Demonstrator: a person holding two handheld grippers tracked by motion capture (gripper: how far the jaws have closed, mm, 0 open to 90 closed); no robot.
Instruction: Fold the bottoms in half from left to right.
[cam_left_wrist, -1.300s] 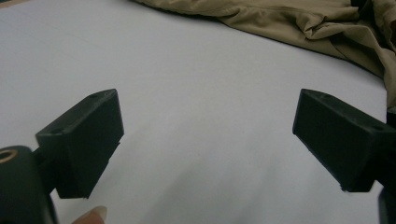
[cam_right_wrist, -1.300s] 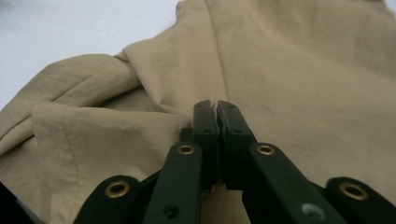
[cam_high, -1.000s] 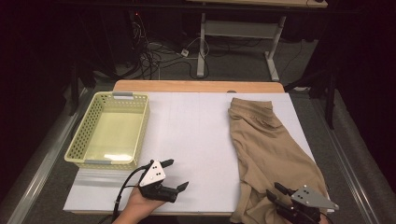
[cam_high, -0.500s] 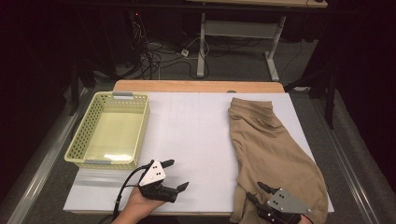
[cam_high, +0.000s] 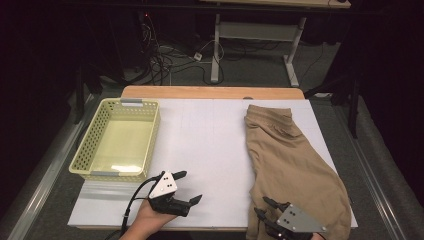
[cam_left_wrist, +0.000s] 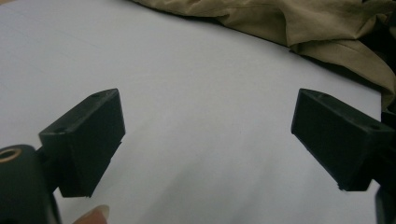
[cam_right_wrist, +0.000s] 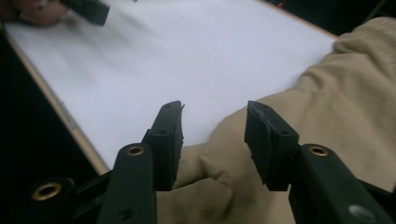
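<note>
Tan trousers (cam_high: 292, 165) run lengthwise away from the basket (cam_high: 118, 141), waistband far. Right gripper (cam_right_wrist: 215, 140) jaws, just closing, straddle the hem, not pinching; left gripper (cam_high: 186, 187) gapes wide.

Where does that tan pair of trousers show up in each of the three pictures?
High view: the tan cloth trousers lie along the right side of the white table top.
Left gripper view: along the top edge, toward the upper right.
Right gripper view: right and bottom, under the jaws.
Shared landmark: the white table top.

Basket (cam_high: 116, 141) left, trousers (cam_high: 292, 162) right.
</note>
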